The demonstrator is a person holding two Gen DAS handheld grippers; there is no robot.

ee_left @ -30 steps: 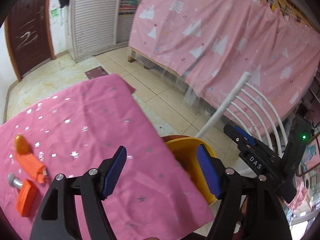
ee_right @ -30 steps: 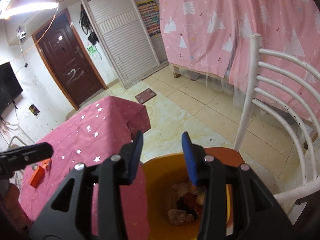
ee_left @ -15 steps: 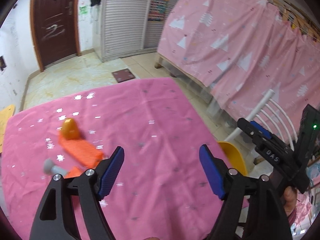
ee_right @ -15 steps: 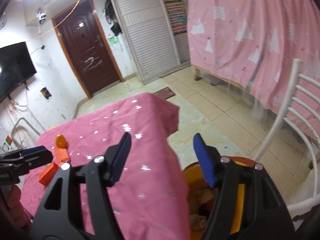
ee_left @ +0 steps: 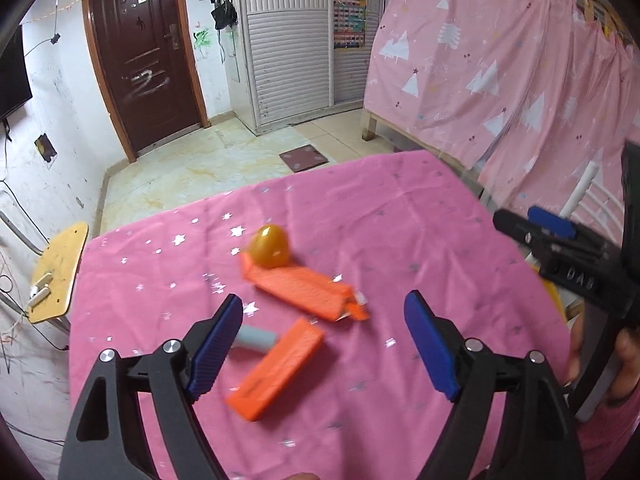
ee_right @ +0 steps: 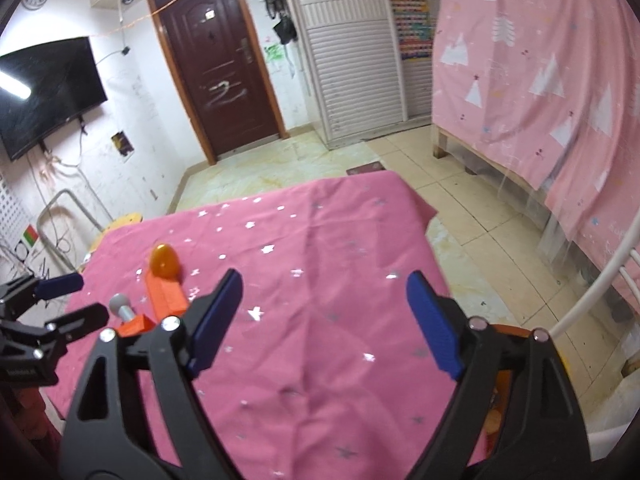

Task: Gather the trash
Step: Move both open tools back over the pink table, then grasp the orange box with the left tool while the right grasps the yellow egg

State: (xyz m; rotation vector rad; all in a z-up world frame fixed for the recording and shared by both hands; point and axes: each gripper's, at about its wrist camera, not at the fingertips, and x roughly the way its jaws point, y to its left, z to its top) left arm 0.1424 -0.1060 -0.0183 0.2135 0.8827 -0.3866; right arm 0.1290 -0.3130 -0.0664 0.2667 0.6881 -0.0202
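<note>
Reading "DAS", mirrored, on right gripper (ee_left: 560,248); fingers (ee_left: 550,222) apart.

On the pink cloth (ee_left: 400,240) in front of me I count four bits of trash: one amber egg-shaped shell (ee_left: 269,247) farthest off, one crumpled orange wrapper (ee_left: 304,290) just near of it, one orange box (ee_left: 276,368) nearer still, and one grey capped tube (ee_left: 256,338) at the box's left end. I carry two grippers, my left (ee_left: 323,350) and my right (ee_right: 325,324), each with two blue pads. One white chair (ee_right: 600,284) stands to the right, and one yellow board (ee_left: 60,272) lies far left.
</note>
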